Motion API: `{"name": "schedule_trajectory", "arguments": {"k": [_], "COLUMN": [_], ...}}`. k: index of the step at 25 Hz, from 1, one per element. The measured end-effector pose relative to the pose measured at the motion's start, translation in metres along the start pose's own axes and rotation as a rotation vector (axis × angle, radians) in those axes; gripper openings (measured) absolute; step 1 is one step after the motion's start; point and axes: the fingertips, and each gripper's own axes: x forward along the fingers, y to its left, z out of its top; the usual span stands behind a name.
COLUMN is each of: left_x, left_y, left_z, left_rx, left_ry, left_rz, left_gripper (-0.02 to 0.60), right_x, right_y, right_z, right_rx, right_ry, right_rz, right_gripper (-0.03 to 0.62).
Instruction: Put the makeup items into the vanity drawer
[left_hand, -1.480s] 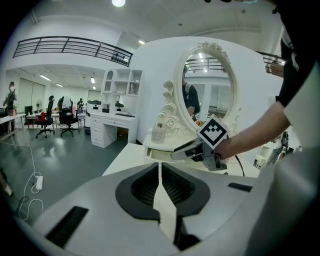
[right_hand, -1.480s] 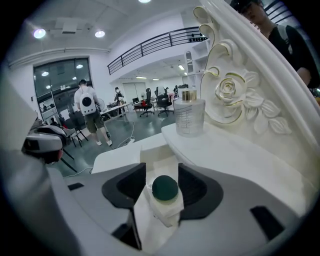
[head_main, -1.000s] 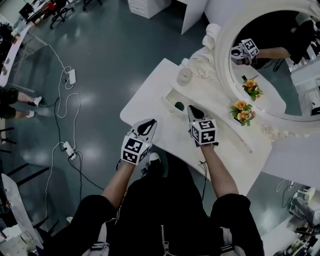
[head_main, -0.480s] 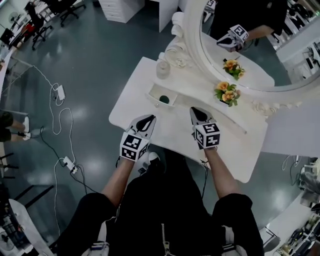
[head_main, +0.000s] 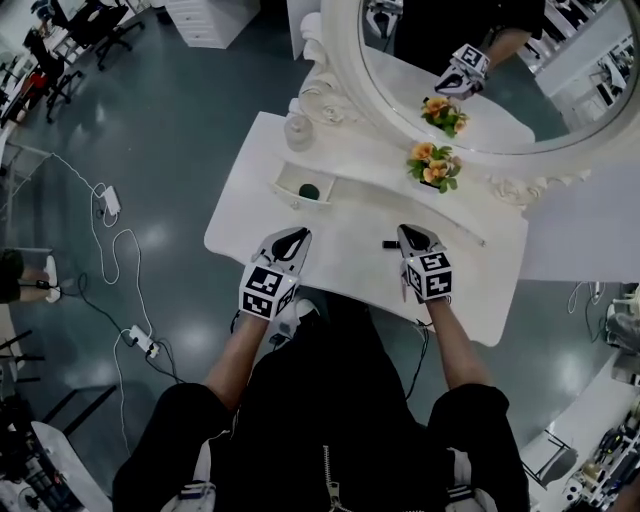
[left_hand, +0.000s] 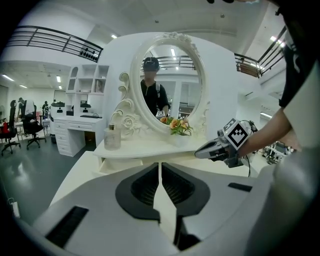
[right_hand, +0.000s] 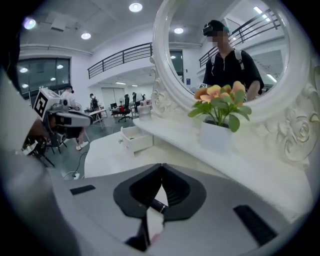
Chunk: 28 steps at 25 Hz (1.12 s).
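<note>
The open drawer (head_main: 286, 184) holds a rounded dark green item (head_main: 308, 189), too small to identify. To the right of the drawer, nearer the person, a short dark tube (head_main: 390, 244) with a silver band lies on the counter (head_main: 330, 255). It is partly hidden under the right hand-held gripper (right_hand: 161, 166). That gripper's jaws are together, and whether they touch the tube is unclear. In front of the drawer, the left hand-held gripper (left_hand: 160, 165) is closed and empty.

Glossy grey floor (head_main: 180, 130), power strips (head_main: 109, 200) with cables at left, office chairs (head_main: 95, 20) upper left, white drawer unit (head_main: 200, 20) at top; ceiling downlights (right_hand: 135, 7), balcony railing (right_hand: 120, 60).
</note>
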Motion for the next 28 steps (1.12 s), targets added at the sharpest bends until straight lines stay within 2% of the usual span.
{"name": "schedule_trajectory", "arguments": {"k": [1, 5, 10, 15, 19, 23, 25, 28], "left_x": [0.001, 0.001, 0.000, -0.001, -0.004, -0.006, -0.008, -0.009], "left_y": [0.000, 0.002, 0.006, 0.004, 0.007, 0.011, 0.012, 0.012], "left_z": [0.000, -0.002, -0.008, -0.015, -0.018, -0.021, -0.022, -0.026], "left_rx": [0.000, -0.004, -0.010, -0.017, -0.020, -0.030, -0.034, -0.040], "left_ry": [0.003, 0.013, 0.034, 0.053, 0.066, 0.071, 0.072, 0.074], "left_rz": [0.000, 0.007, 0.018, 0.019, 0.028, 0.039, 0.041, 0.044], "left_gripper": [0.032, 0.032, 0.032, 0.032, 0.032, 0.032, 0.032, 0.032], "right_x": [0.000, 0.002, 0.008, 0.018, 0.027, 0.027, 0.026, 0.025], "right_y": [-0.004, -0.015, -0.008, -0.004, -0.005, -0.002, 0.001, 0.005], "right_z": [-0.008, -0.040, -0.073, -0.098, -0.112, -0.117, -0.119, -0.114], "right_rx": [0.001, -0.021, -0.157, -0.232, -0.293, -0.307, -0.323, -0.313], "right_ry": [0.017, 0.108, 0.249, 0.367, 0.436, 0.454, 0.455, 0.430], "right_rz": [0.000, 0.024, 0.107, 0.182, 0.195, 0.206, 0.208, 0.205], "right_gripper": [0.015, 0.111, 0.185, 0.244, 0.239, 0.183, 0.122, 0.098]}}
